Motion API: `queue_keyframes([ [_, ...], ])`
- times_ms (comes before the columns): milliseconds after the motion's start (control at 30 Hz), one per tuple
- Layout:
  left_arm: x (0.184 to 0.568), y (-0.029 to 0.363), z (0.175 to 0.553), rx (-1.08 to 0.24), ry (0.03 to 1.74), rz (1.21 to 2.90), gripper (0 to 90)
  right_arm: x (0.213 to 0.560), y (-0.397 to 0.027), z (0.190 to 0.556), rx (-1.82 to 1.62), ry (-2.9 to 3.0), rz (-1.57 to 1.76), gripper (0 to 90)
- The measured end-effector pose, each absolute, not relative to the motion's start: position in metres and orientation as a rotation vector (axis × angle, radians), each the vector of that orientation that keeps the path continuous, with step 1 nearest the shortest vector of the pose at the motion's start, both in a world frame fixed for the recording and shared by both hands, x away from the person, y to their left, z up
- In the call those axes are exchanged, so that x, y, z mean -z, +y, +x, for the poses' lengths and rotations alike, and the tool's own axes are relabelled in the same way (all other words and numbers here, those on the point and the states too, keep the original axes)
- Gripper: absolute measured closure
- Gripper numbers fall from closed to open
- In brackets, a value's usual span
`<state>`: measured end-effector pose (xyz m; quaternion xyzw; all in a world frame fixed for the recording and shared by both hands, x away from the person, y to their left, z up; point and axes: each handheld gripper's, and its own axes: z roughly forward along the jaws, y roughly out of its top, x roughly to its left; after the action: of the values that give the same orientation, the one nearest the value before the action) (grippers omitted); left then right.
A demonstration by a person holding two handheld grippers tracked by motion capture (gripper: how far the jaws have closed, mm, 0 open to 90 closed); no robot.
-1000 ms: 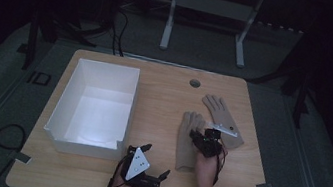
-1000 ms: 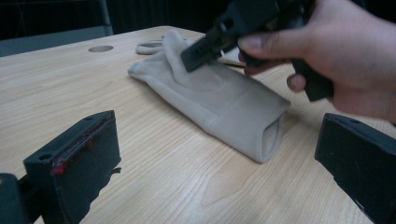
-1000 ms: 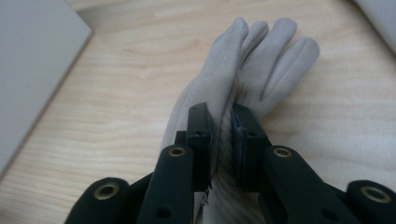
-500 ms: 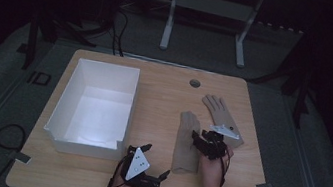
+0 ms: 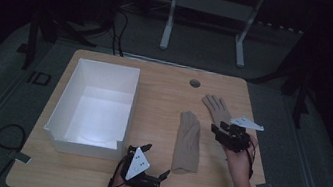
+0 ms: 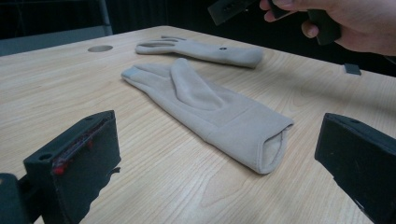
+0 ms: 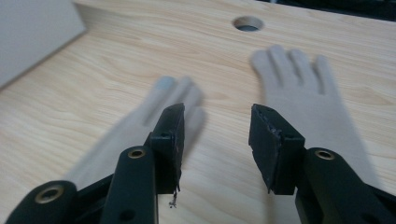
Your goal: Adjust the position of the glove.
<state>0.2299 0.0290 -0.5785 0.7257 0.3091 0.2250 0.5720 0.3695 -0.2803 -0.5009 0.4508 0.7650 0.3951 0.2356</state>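
Two beige gloves lie on the wooden table (image 5: 164, 93). The near glove (image 5: 188, 142) (image 6: 210, 109) (image 7: 140, 121) lies flat with its cuff toward me. The far glove (image 5: 216, 109) (image 6: 205, 50) (image 7: 303, 88) has its fingers spread. My right gripper (image 5: 219, 128) (image 7: 217, 126) hangs above the table between the two gloves; its jaws have just been opening and nothing is between them. My left gripper (image 5: 156, 162) (image 6: 219, 135) rests open near the table's front edge, pointing at the near glove's cuff.
A white open box (image 5: 102, 70) (image 7: 32, 32) stands on the left half of the table. A round cable hole (image 5: 195, 83) (image 7: 247, 22) sits near the far edge. The hand on the right gripper (image 6: 355, 23) hovers over the table's right side.
My right gripper has lifted and moved right, away from the near glove, and its jaws have opened. The left gripper has stayed put.
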Motion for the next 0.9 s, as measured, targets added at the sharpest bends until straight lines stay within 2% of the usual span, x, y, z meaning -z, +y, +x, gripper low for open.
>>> queue_keyframes([
  [367,0.579,0.029,0.23,-0.528,0.728,1.698,0.3,0.501,-0.314,0.399,-1.052,2.147,1.2,52.2],
  [900,0.579,0.031,0.23,-0.515,0.741,1.681,0.4,0.52,-0.328,0.45,-1.006,2.164,1.221,52.6],
])
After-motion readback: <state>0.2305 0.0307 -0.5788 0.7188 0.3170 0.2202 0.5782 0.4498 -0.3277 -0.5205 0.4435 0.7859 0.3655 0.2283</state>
